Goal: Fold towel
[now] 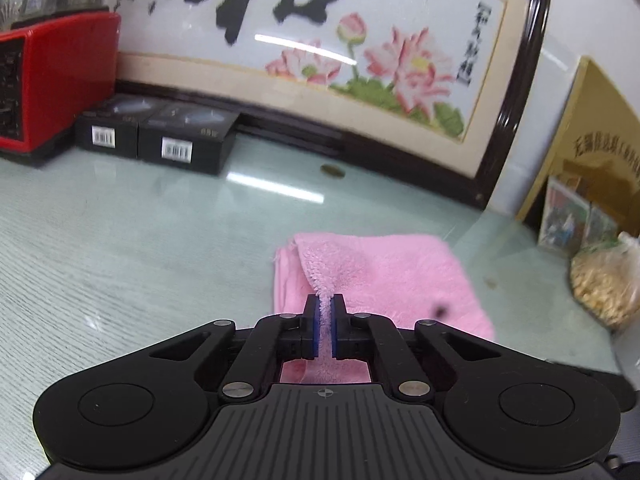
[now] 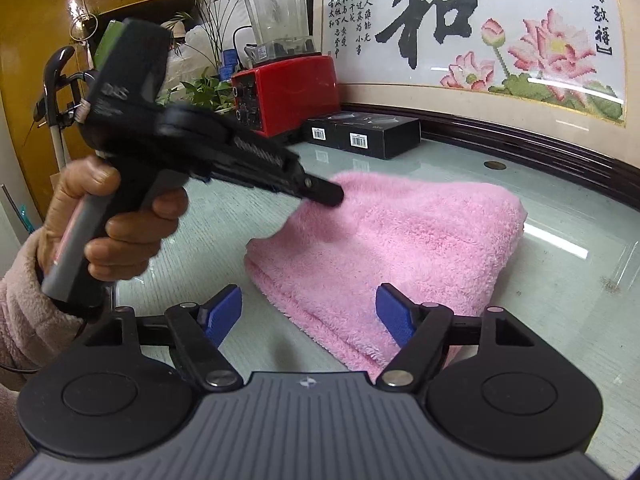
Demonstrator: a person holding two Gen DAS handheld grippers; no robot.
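A fluffy pink towel (image 2: 400,236) lies folded in layers on the glass table top. My left gripper (image 1: 325,320) is shut on a corner of the towel's (image 1: 380,272) top layer and lifts it a little off the pile. In the right wrist view the left gripper (image 2: 326,196) comes in from the left, held by a hand, with its tip at the towel's far left corner. My right gripper (image 2: 310,308) is open and empty, its blue pads on either side of the towel's near edge, just above it.
A red blender base (image 2: 284,92) and two black boxes (image 2: 360,132) stand at the back left. A large framed embroidery (image 1: 320,52) leans against the wall. A bag of grain (image 1: 604,284) and photos (image 1: 568,220) sit at the right. A small round disc (image 1: 333,171) lies on the glass.
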